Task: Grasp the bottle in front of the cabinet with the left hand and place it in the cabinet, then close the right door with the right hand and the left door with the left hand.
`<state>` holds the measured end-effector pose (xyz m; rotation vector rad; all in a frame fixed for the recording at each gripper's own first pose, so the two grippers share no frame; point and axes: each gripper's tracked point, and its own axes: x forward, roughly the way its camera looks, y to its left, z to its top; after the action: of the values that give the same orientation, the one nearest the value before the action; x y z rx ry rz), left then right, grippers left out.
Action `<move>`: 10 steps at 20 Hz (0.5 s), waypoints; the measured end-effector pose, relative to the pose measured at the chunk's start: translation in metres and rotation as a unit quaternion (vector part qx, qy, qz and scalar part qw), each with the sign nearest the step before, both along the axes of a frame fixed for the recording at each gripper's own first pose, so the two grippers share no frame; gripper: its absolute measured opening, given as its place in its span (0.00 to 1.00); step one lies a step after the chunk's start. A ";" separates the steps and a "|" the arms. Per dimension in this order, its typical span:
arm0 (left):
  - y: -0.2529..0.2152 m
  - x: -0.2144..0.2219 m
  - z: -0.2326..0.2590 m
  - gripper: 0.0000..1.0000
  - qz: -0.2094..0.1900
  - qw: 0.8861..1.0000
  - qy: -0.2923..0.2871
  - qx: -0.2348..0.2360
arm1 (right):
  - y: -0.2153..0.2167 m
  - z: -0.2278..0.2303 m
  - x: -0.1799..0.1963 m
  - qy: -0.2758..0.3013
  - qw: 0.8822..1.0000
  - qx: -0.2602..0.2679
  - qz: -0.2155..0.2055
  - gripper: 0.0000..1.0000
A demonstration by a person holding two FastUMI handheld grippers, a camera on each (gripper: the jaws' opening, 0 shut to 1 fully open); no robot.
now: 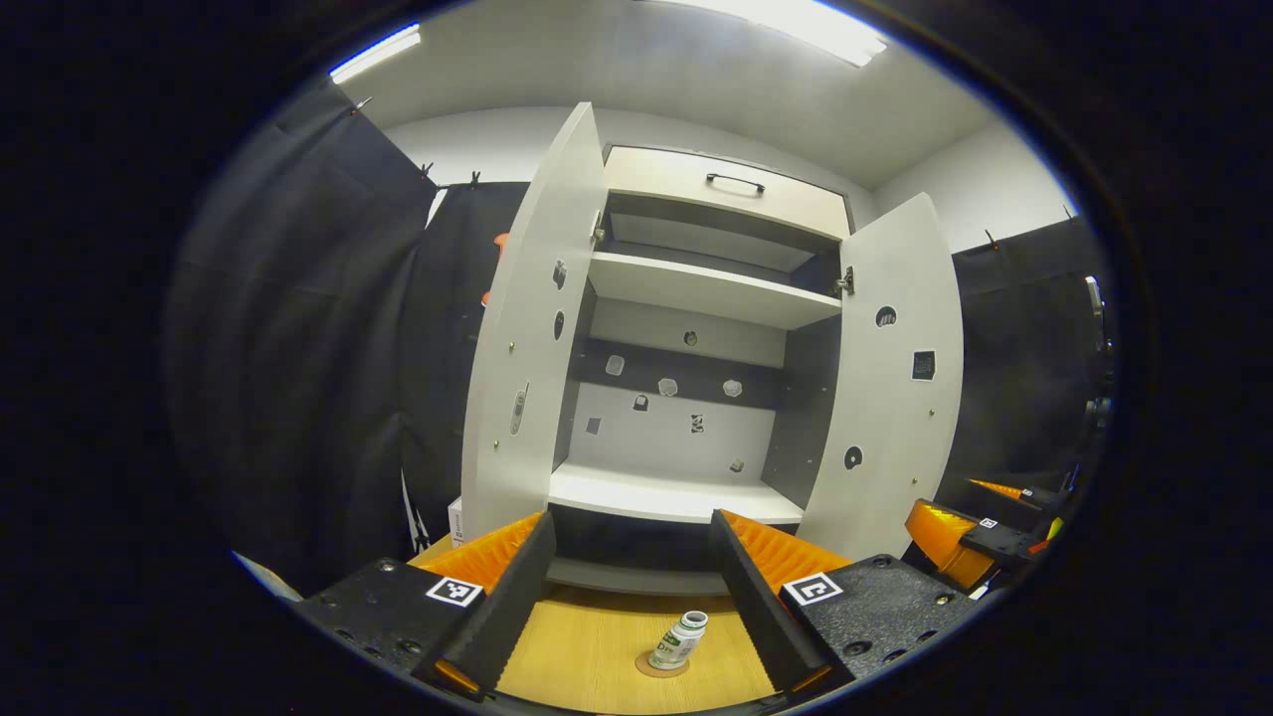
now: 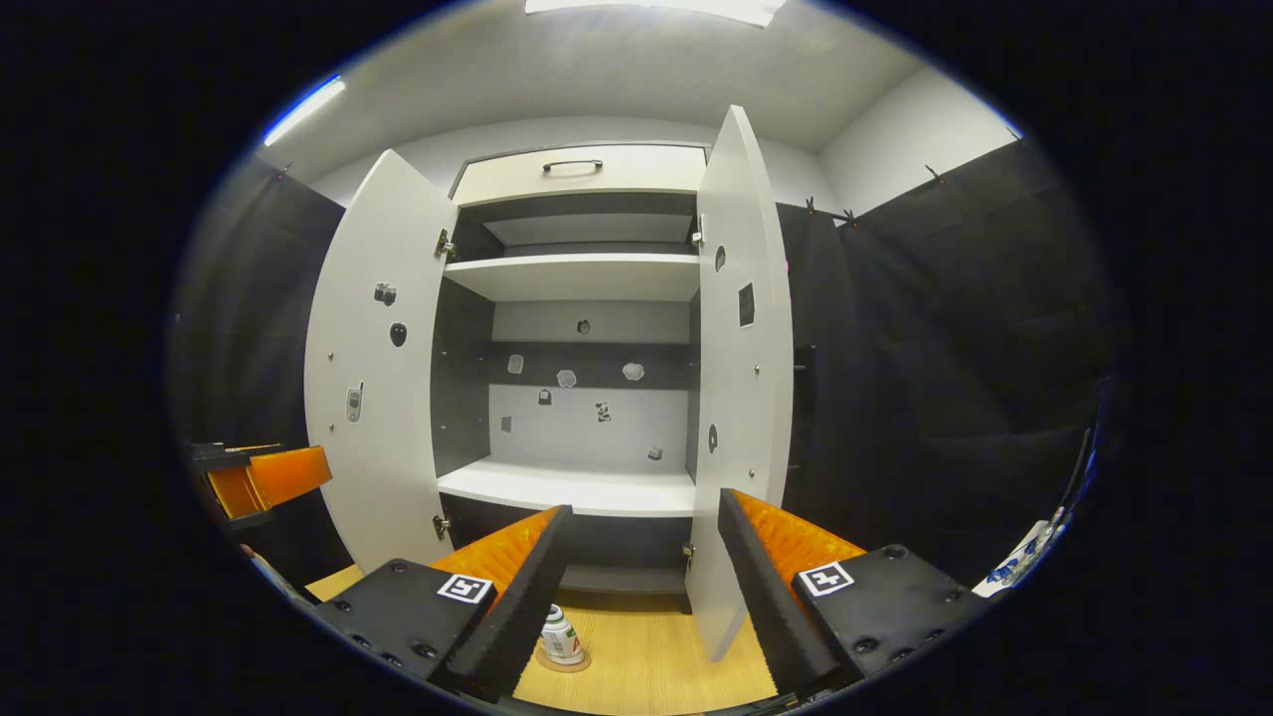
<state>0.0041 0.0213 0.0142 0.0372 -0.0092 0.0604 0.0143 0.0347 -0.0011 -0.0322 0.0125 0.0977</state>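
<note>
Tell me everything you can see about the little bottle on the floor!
The bottle is small and white, with a pale cap on top and a label with green print wrapped around its body. It looks like plastic. It stands upright on a round tan disc, which lies on the wooden floor just in front of the open cabinet. Nothing grips it; it sits between the left gripper's open fingers, farther ahead and untouched.

Right gripper [image 2: 636, 597] fingers spread apart before the open cabinet [image 2: 587, 273]; bottle [image 2: 561, 636] upright on the table [image 2: 646, 661].
</note>
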 end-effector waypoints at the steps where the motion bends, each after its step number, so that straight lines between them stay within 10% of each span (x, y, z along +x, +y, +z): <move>1: -0.001 0.003 0.003 0.95 -0.002 1.000 -0.004 0.004 | 0.002 -0.003 0.001 0.007 1.000 0.004 0.003 0.95; 10: -0.027 0.007 -0.006 0.92 -0.042 0.999 0.007 -0.014 | -0.025 0.006 -0.009 0.000 1.000 -0.010 -0.026 0.96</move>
<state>0.0114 -0.0061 0.0082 0.0100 0.0031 -0.0238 0.0056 0.0100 0.0049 -0.0514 0.0140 0.0456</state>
